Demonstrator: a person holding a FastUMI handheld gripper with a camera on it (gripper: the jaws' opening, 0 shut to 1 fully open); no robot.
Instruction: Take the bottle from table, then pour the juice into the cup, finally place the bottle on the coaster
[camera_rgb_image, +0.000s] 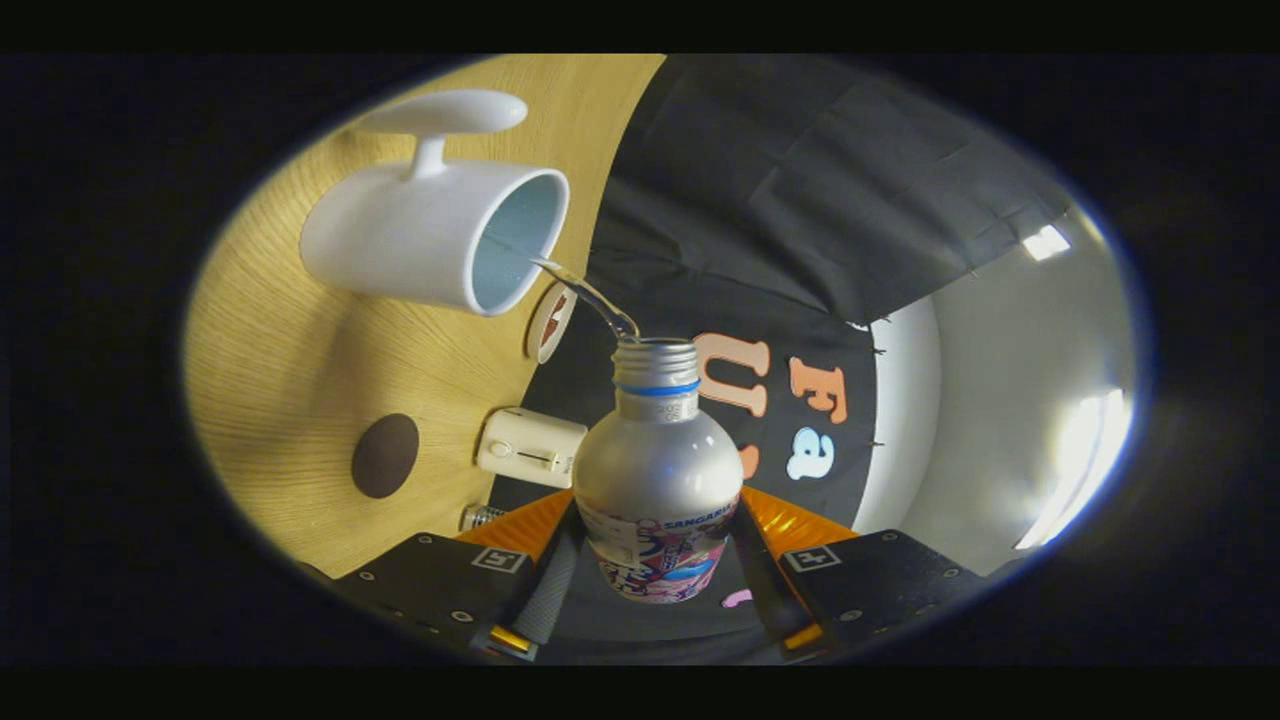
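Pouring bottle (657, 470) clamped in jaws into cup (430, 235)

Bottle between the fingers, mouth toward the cup

The silver metal bottle (657, 480) sits clamped between the gripper (655, 560) fingers; a clear stream (590, 295) runs from its open mouth into the white ceramic mug (430, 235) on the wooden table (270, 380). A round dark coaster (384, 455) and small cream box (530, 447) lie nearer the fingers.

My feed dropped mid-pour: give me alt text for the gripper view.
The gripper is shut on a tilted silver bottle, and a thin stream runs from its open mouth into the white cup on the wooden table. A dark round coaster lies nearby.
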